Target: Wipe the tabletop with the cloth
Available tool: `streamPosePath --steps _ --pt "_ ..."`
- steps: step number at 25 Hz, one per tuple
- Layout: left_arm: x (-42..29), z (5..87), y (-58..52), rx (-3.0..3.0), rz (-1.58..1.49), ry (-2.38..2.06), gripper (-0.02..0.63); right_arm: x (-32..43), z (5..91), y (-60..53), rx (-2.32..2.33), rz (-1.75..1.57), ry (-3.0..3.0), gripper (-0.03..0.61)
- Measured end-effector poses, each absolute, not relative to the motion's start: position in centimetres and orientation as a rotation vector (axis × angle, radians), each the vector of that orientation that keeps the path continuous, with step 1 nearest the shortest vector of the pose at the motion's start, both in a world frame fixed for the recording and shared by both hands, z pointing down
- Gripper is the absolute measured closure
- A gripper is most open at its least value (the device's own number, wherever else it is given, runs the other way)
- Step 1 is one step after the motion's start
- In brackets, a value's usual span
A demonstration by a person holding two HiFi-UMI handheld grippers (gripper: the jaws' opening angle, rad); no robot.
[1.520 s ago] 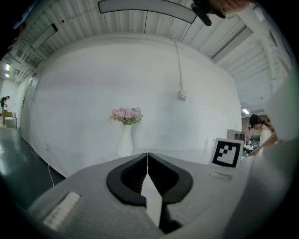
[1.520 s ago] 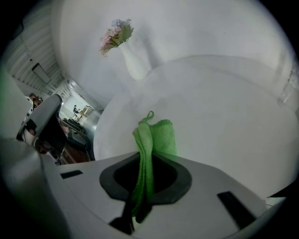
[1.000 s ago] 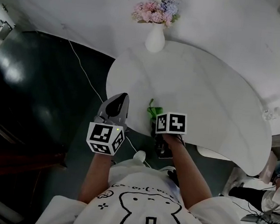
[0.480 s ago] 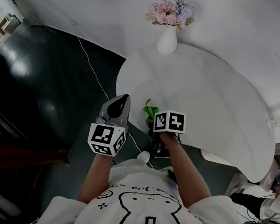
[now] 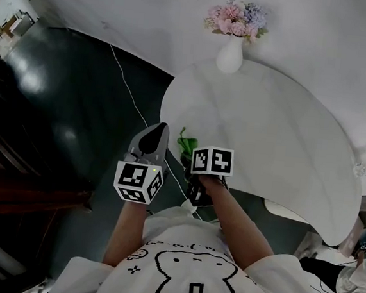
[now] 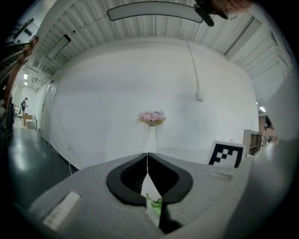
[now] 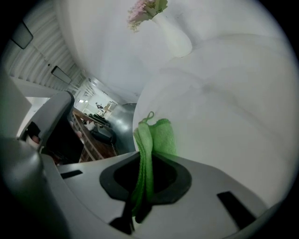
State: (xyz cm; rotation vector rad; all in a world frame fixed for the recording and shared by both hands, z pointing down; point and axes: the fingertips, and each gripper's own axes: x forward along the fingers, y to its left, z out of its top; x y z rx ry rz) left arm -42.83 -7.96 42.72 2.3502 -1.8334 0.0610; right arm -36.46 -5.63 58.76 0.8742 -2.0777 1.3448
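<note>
The green cloth (image 5: 185,141) hangs bunched at the near left edge of the white round table (image 5: 268,131). My right gripper (image 5: 192,155) is shut on it, under its marker cube. In the right gripper view the cloth (image 7: 156,135) runs folded between the jaws of the right gripper (image 7: 142,161) and sticks out over the tabletop (image 7: 224,107). My left gripper (image 5: 160,129) is held off the table to the left, over the dark floor. In the left gripper view the left gripper (image 6: 147,155) has its jaw tips touching, with nothing gripped.
A white vase (image 5: 230,54) of pink and blue flowers (image 5: 237,16) stands at the table's far edge. It also shows as vase (image 6: 150,137) and vase (image 7: 175,37). A thin cable (image 5: 130,92) crosses the dark floor at the left. A small object (image 5: 360,168) sits by the table's right edge.
My right gripper has carried the cloth leftward along the table's near edge, closer to the left rim. The left gripper has stayed in place.
</note>
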Motion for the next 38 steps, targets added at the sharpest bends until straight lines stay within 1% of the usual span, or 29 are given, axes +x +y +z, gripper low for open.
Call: streamPosePath --steps 6,9,12,15,21,38 --pt "-42.7 42.9 -8.0 2.326 0.041 -1.837 0.595 -37.5 58.6 -5.5 0.833 1.403 -2.142 0.537" --pt "-42.1 42.6 -8.2 2.33 0.027 -1.832 0.595 -37.0 57.7 -5.6 0.811 1.502 -2.187 0.535" --pt "-41.4 42.8 -8.6 2.327 0.018 -1.819 0.595 -35.9 56.4 -5.7 0.816 1.532 -2.244 0.535" --pt "-39.9 43.0 -9.0 2.325 0.013 -1.8 0.595 -33.9 55.2 -6.0 0.854 1.487 -2.289 0.535" --pt "-35.5 42.3 -9.6 2.385 0.023 -1.739 0.595 -28.1 52.8 -6.6 1.06 1.22 -2.388 0.535" --pt "-23.3 39.2 -11.2 2.457 0.009 -1.643 0.595 -15.8 47.2 -7.8 1.244 1.071 -2.448 0.535"
